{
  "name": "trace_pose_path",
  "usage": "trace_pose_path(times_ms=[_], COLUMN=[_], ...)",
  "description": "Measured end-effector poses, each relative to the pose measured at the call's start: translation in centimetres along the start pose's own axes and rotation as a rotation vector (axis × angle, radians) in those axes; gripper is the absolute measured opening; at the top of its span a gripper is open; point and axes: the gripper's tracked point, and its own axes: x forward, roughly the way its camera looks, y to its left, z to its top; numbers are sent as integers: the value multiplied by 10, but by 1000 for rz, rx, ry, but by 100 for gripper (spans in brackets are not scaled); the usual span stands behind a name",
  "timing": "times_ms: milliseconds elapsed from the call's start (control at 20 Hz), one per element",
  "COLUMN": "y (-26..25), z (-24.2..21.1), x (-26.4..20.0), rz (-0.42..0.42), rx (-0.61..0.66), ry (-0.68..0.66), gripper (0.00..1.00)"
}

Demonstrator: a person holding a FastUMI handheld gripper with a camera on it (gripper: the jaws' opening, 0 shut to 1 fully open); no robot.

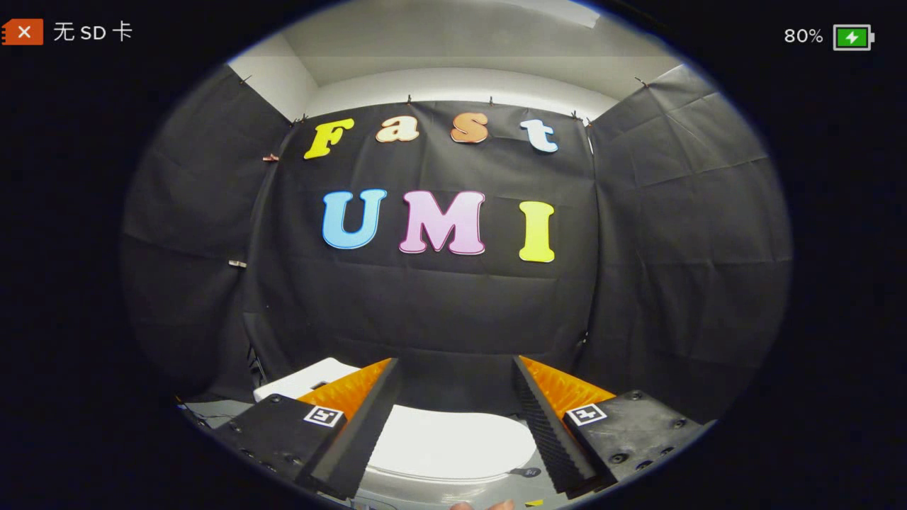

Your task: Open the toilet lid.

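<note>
A white toilet lid (446, 443) lies flat and closed, low between and below my two fingers. My gripper (457, 368) hovers above it with the jaws spread wide and nothing between them. The left finger (365, 418) and the right finger (545, 418) frame the lid's far rim. A small dark tab (526, 472) sits at the lid's near right edge, beside the right finger. The white cistern top (305, 379) shows behind the left finger.
Black cloth walls (439, 304) close the booth straight ahead and on both sides, close behind the toilet. A fingertip of a person's hand (482, 506) shows just under the lid's front edge. Grey floor (212, 411) shows left of the toilet.
</note>
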Motion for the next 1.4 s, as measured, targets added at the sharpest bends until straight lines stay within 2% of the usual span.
trace_pose_path(times_ms=[150,400,700,850,1100,1400], y=[-11,-40,-96,-137,-191,-231], z=[-25,-85,-169,-219,-310,-406], x=[17,49,75,85,92,81], rz=[22,54,45,13,-49,-127], rx=[4,120,259,384,702,952], ry=[-3,45,156,239,406,515], gripper=[98,98,99,99,99,99])
